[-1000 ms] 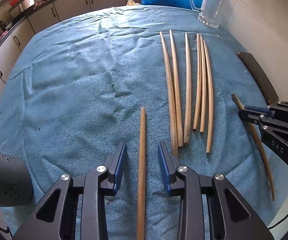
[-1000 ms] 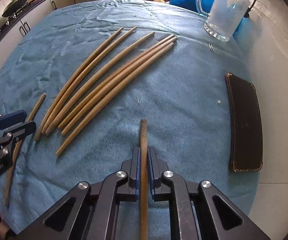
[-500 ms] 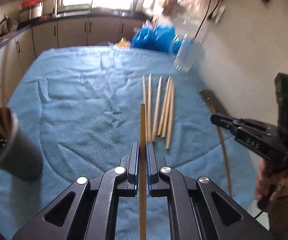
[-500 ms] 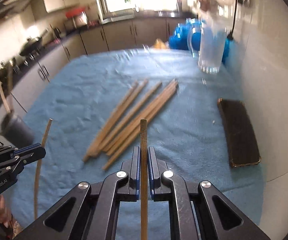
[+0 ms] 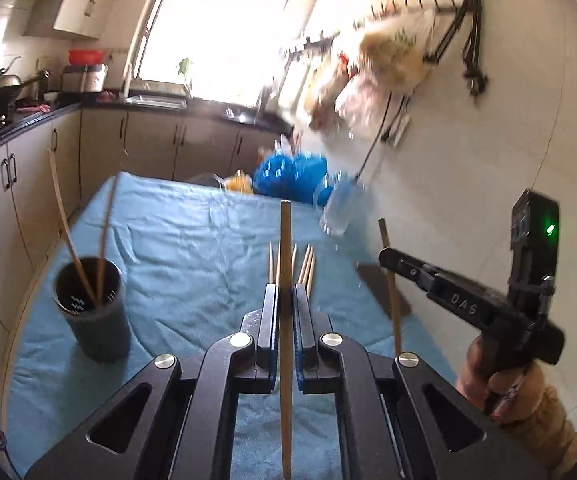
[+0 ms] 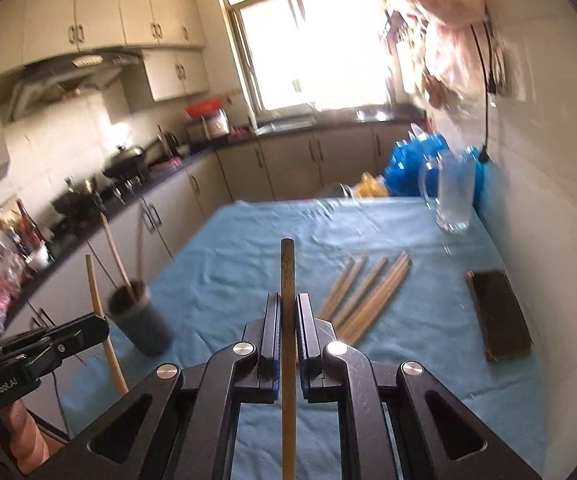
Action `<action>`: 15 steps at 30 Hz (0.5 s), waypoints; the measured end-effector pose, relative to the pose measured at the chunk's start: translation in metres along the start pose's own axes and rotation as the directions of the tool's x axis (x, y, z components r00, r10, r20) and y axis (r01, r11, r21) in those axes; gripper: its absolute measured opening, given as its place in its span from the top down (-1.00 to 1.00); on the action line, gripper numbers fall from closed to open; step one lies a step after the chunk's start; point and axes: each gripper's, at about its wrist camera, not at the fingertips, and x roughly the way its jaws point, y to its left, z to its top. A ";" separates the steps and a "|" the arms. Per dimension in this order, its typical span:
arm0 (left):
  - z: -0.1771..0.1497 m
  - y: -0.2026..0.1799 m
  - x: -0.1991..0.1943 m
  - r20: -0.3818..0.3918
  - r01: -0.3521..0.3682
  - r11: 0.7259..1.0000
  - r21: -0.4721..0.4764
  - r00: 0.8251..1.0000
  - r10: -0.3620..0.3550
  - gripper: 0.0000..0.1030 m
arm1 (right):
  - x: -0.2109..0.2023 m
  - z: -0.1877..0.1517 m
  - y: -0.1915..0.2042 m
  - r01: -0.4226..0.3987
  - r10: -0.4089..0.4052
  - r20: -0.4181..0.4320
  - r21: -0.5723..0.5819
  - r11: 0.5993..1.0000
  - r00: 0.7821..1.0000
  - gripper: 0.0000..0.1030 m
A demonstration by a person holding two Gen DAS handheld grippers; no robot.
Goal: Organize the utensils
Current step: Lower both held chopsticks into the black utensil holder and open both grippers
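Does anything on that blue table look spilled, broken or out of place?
Nothing looks spilled or broken. Loose chopsticks lie scattered on the blue cloth, while only two stand in the dark cup. Each hand-held gripper grips one more. A dark flat case sits apart by the wall.

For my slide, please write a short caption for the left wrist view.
Left gripper holds one chopstick above the blue cloth, beside a dark cup.
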 end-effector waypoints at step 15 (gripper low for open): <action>0.098 0.087 -0.083 0.267 -0.183 0.980 -0.079 0.943 0.197 0.88 | 0.073 0.087 0.110 -0.267 0.251 0.180 0.069 0.961 0.951 0.85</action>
